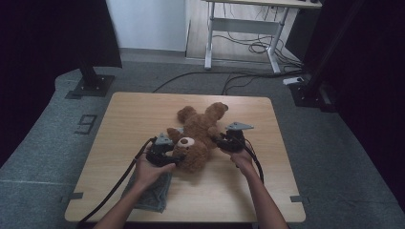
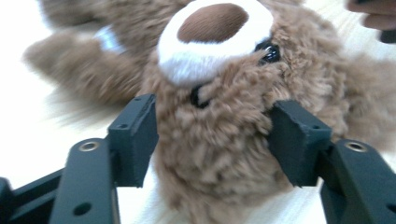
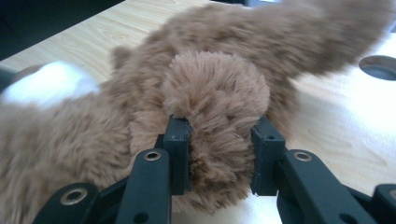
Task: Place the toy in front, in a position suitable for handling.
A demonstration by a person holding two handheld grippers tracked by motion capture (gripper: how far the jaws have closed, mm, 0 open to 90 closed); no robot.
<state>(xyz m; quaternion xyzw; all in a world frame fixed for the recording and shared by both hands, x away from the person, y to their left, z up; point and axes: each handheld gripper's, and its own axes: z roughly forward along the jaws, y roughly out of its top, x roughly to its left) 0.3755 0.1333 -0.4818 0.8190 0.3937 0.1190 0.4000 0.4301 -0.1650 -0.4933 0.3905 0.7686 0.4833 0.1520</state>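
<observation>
So there's a brown teddy bear (image 1: 198, 136) lying on its back near the middle of the wooden surface (image 1: 267, 191), head toward the person, legs pointing away to the far edge. The white muzzle with the brown nose faces up.

The left gripper (image 1: 161, 151) is at the bear's head. In the left gripper view its fingers (image 2: 135, 137) sit on either side of the head (image 2: 219, 116), well apart, and the fur bulges in between them. The right-hand pad looks dug into the fluff, the left-hand one is right at the edge of it, so I'd call that a loose clamp on the head rather than a hard squeeze.

The right gripper (image 1: 229, 140) is on the other side of the bear, at one of its arms. In the right gripper view its fingers (image 3: 179, 154) are pinched on the round furry paw (image 3: 215, 121), which puffs out above them, so that one is properly clamped.

A folded bit of grey-blue cloth (image 1: 153, 193) lies under the left hand (image 1: 148, 171) near the front edge, just beside the bear's head. A black cable trails off each gripper toward the person. Behind the surface there's grey floor with more cables and a white desk frame (image 1: 239, 28).
</observation>
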